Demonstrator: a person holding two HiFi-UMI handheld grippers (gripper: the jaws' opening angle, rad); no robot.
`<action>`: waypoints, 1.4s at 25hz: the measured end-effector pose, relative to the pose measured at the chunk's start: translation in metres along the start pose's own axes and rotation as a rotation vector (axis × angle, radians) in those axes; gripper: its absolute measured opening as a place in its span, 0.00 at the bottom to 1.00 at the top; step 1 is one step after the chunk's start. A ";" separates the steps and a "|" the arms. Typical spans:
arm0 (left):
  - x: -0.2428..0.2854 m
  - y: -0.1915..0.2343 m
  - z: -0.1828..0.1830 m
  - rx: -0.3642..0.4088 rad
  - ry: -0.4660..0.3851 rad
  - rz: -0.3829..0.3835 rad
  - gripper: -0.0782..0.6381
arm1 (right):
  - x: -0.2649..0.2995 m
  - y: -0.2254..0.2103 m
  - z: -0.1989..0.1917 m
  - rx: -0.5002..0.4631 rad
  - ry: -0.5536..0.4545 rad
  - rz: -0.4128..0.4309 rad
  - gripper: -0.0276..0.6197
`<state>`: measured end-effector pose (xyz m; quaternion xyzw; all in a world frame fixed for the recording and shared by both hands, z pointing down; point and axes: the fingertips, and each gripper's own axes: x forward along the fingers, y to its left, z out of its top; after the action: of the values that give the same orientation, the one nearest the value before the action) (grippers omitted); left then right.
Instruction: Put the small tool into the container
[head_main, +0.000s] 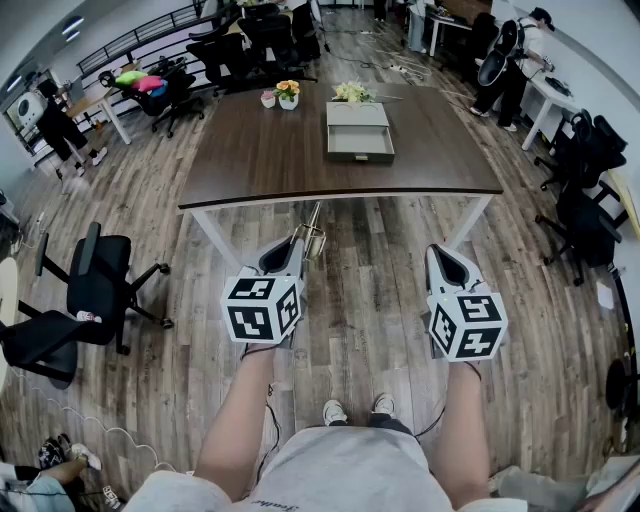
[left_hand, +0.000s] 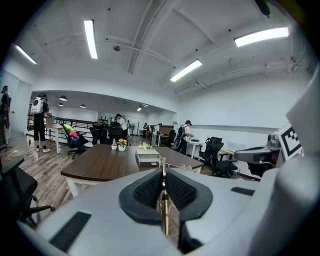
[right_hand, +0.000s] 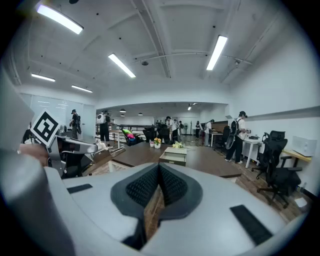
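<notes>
- The left gripper (head_main: 288, 256) has its jaws almost together and pressed on the small tool (head_main: 313, 232). This is a thin metal piece with a brass-coloured part (left_hand: 164, 202), and it sticks out past the jaw tips toward 1 o'clock in the head view. The pads hold only a narrow piece, so I judge that a quick swing could turn it or let it slide out.
- The right gripper (head_main: 447, 268), at 3 o'clock from the left one, has its jaws closed (right_hand: 159, 187) with nothing between them. It is not ready to catch or support the tool.
- Under both grippers is the wooden floor (head_main: 360, 300), not the table (head_main: 250, 150). A dropped tool would fall far and could roll under the table.
- The container (head_main: 360, 143), a grey open box, lies on the table at 12 o'clock, well apart from the grippers. On the way there, the free end of the tool could strike the table's near edge or the container's wall, and this could lever it out of the grip.
- A flower pot (head_main: 288, 95) stands at 11 o'clock from the container, and more flowers (head_main: 352, 92) just behind it. Reaching too far could knock them.
</notes>
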<state>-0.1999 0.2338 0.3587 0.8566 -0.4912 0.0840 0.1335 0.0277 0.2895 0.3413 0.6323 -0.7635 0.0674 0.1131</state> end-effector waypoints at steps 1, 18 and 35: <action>0.000 0.001 -0.001 0.002 0.001 -0.001 0.13 | 0.001 0.002 -0.001 0.001 0.000 0.001 0.05; 0.022 0.003 -0.002 0.015 0.012 -0.030 0.13 | 0.024 0.002 -0.003 0.025 -0.004 0.018 0.05; 0.134 -0.002 0.025 0.013 0.027 -0.003 0.13 | 0.122 -0.071 0.004 0.040 0.014 0.069 0.05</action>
<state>-0.1310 0.1173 0.3714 0.8570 -0.4875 0.0987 0.1348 0.0757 0.1592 0.3655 0.6072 -0.7825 0.0909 0.1035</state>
